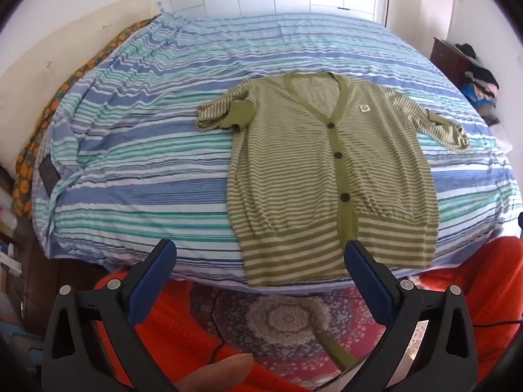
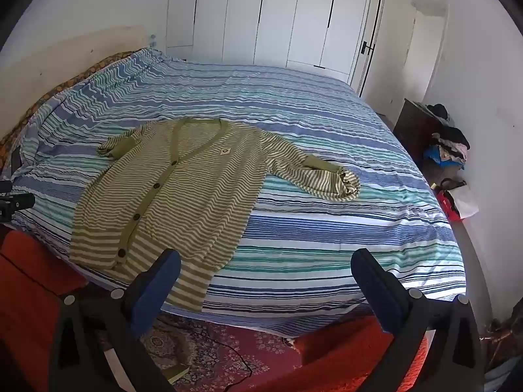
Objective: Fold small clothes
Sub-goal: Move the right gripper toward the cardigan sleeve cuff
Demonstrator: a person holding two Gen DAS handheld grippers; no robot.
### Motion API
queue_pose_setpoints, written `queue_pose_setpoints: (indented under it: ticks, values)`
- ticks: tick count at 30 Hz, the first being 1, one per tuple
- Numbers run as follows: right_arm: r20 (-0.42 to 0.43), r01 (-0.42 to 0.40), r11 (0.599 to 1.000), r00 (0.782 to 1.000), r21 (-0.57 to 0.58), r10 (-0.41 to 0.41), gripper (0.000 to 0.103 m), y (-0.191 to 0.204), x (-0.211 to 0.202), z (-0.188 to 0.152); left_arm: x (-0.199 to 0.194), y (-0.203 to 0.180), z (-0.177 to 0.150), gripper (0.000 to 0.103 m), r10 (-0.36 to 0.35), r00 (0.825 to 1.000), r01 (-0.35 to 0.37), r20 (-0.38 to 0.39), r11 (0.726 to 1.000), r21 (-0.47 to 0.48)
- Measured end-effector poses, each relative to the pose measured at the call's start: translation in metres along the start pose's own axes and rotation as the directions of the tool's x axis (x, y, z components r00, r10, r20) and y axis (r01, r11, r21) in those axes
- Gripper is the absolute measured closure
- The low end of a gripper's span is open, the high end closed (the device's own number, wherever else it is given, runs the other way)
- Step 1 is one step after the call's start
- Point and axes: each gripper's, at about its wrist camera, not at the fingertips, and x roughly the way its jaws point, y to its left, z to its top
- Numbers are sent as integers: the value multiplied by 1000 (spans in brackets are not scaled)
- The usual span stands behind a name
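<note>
A green and cream striped cardigan (image 1: pixel 330 176) lies face up and buttoned on a bed (image 1: pixel 137 170) covered in a blue, teal and white striped sheet, its hem at the near edge of the mattress and its collar pointing away. Both sleeves are bent back on themselves beside the body, showing plain green elbow patches. The left gripper (image 1: pixel 260 281) hovers above the near edge of the bed with its 2 blue-padded jaws spread wide and nothing between them; the right gripper (image 2: pixel 264 284) hangs likewise, wide apart and empty, just to the right of the hem. Folding appears not to have begun: the garment is spread out, so this looks like the approach before the first fold. The next move likely calls for pinching a sleeve or a side edge and carrying it across the body. A small pale patch (image 1: pixel 363 107) with a dark emblem sits on the chest; no writing on it can be read.
</note>
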Motion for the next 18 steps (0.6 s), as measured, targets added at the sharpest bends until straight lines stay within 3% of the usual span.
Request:
queue_pose_setpoints:
  ticks: [11,18]
  values:
    - [24,-21,1000,1000,-6,21,0,13,0,1,4,16,-11,1,-8,1000,8,-2,1000,-17]
    - [61,-23,1000,998,16,22,0,11,-6,-2,10,-6,-8,1,-16,1000,17,-25,1000,17]
